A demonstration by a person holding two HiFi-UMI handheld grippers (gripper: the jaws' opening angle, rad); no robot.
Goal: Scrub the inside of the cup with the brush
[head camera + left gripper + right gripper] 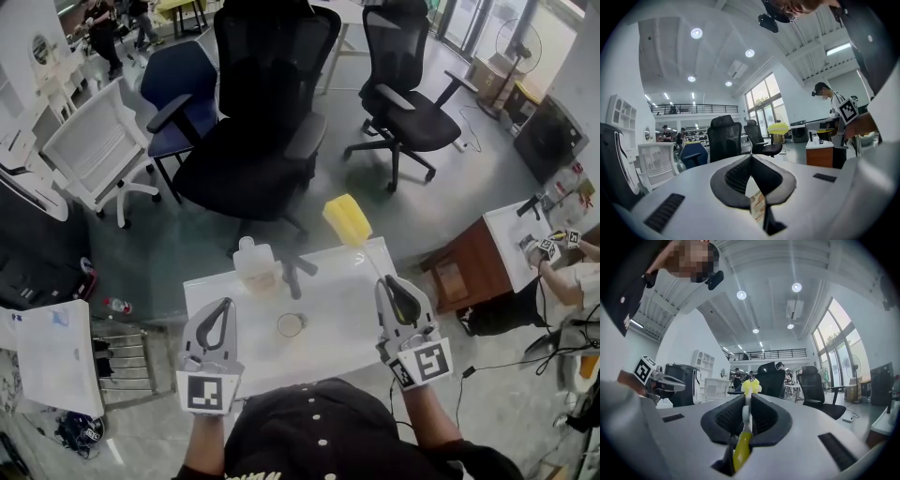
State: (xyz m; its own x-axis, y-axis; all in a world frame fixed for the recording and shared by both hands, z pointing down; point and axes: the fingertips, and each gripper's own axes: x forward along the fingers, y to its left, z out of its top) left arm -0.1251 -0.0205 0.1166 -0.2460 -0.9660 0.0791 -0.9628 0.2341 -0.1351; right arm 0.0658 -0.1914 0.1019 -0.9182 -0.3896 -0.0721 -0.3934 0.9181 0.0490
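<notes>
Inspection finds the task at its preparatory stage, with no brush contact on the cup. The cup [291, 324] stands upright on the white table [347, 323], towards the near side, between the two grippers and apart from both; its contents, if any, cannot be made out. The right gripper [386, 284] has its jaws clamped on the handle of the brush [351, 227]. The right gripper view confirms the grip, with the handle running out between the closed pads and the yellow head [751, 386] beyond the tips. In the head view that head sits over the far right edge of the table, well apart from the cup and pointing away from it. The left gripper [226, 304] hovers at the near left of the table with its jaws closed tip to tip and nothing of the task in them. A small printed label shows in the gap behind the tips, and whether it belongs to the gripper cannot be told. A pale plastic container [255, 265] stands at the far side of the table, clear of the work. Judged outstanding: steadying the cup, most likely with the left gripper, which would first have to open; bringing the brush head round and down into the cup mouth; and the whole of the scrubbing itself.
</notes>
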